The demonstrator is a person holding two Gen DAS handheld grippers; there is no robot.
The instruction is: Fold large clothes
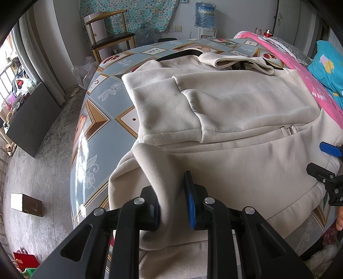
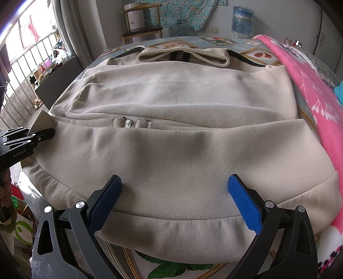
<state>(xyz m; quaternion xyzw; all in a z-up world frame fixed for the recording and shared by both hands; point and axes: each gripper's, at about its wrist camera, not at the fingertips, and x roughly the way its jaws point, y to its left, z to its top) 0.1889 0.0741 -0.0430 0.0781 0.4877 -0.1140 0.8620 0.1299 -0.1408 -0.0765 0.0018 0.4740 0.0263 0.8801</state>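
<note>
A cream zip-up jacket (image 1: 235, 107) lies flat on the patterned table (image 1: 103, 111), collar at the far end and a sleeve folded across its front. My left gripper (image 1: 171, 203) is shut on the ribbed hem corner (image 1: 150, 163) at the jacket's near left, which stands lifted off the table. In the right wrist view the left gripper (image 2: 46, 133) pinches that same raised corner at the left edge. My right gripper (image 2: 174, 193) stands wide open over the near hem (image 2: 171, 236) of the jacket (image 2: 182, 150), with nothing gripped between its blue pads (image 2: 242, 201). The right gripper (image 1: 325, 159) also shows at the left wrist view's right edge.
A pink blanket (image 2: 317, 103) and a blue pillow (image 1: 328, 66) lie along the table's right side. Beyond the far edge stand a wooden chair (image 1: 107, 36) and a water dispenser (image 1: 204, 19). The floor drops away left of the table, with a small box (image 1: 25, 203).
</note>
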